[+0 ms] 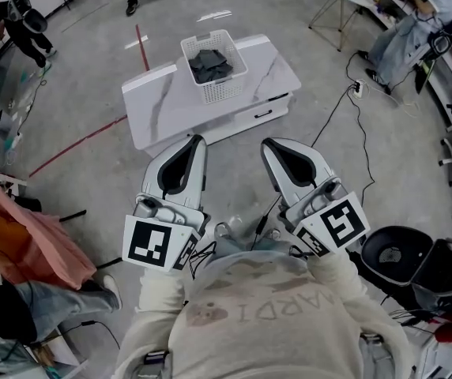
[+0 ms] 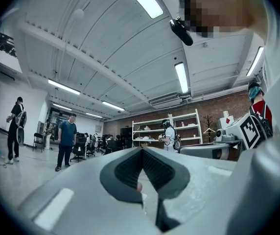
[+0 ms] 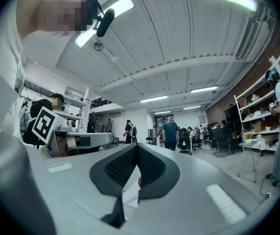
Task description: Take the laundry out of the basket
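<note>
- The white lattice-walled plastic basket (image 1: pixel 224 90) stands upright on the white marble-patterned low table (image 1: pixel 163 101), toward the table's far side.
- A heap of dark grey folded laundry (image 1: pixel 210 63) lies inside the basket, below its rim.
- The table has 1 drawer front with a dark handle (image 1: pixel 262 114) on the side facing the person.
- The left gripper (image 1: pixel 198 139) (image 2: pixel 141 149) is held level in front of the person's chest. It points toward the table and is well apart from it.
- Its 2 black ribbed pads (image 2: pixel 128 169) meet at the tip, so the fingers are fully closed with nothing between them.
- The right gripper (image 1: pixel 266 143) (image 3: pixel 136 145) is held level beside the left one, also aimed at the table and well apart from it.
- Its 2 black ribbed pads (image 3: pixel 152 166) likewise touch at the tip, closed and empty.
- Each gripper carries a cube with black-and-white square markers at its rear, left (image 1: pixel 156 243) and right (image 1: pixel 341 223), close to the person's cream sweatshirt (image 1: pixel 258 314).
- The table stands on a grey concrete floor (image 1: pixel 321 85) crossed by a red tape line (image 1: pixel 76 144).
- A black cable (image 1: pixel 344 109) runs over the floor to the right of the table.
- A black office chair (image 1: pixel 396 255) stands near the person's right side.
</note>
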`<state>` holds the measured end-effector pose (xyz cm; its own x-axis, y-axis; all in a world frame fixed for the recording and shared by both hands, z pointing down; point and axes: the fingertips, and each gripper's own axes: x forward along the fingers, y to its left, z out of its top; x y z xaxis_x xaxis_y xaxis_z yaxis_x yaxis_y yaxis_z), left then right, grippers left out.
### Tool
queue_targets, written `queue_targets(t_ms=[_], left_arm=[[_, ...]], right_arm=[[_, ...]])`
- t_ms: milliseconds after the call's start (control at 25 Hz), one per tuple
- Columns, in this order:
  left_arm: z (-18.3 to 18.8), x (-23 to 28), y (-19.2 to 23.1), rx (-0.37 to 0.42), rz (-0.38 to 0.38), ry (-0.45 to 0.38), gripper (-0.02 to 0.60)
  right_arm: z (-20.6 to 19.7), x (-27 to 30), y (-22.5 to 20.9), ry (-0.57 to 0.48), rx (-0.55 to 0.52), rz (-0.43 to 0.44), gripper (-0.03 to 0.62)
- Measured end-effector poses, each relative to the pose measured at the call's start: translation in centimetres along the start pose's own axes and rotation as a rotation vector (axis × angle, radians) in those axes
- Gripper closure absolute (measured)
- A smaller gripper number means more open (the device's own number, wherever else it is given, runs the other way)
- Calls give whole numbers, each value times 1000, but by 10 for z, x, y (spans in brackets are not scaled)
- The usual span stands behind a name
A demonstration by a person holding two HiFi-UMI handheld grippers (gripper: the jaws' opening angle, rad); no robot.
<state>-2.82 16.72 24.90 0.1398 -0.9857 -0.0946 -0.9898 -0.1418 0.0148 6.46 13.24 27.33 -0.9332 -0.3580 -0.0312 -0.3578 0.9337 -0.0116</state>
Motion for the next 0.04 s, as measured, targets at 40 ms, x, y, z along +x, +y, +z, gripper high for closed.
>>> queue_targets(t_ms=[40], left_arm=[[-1,0,-1,3,-2,1,581]], right_arm=[[-1,-1,-1,0,0,-1,568]])
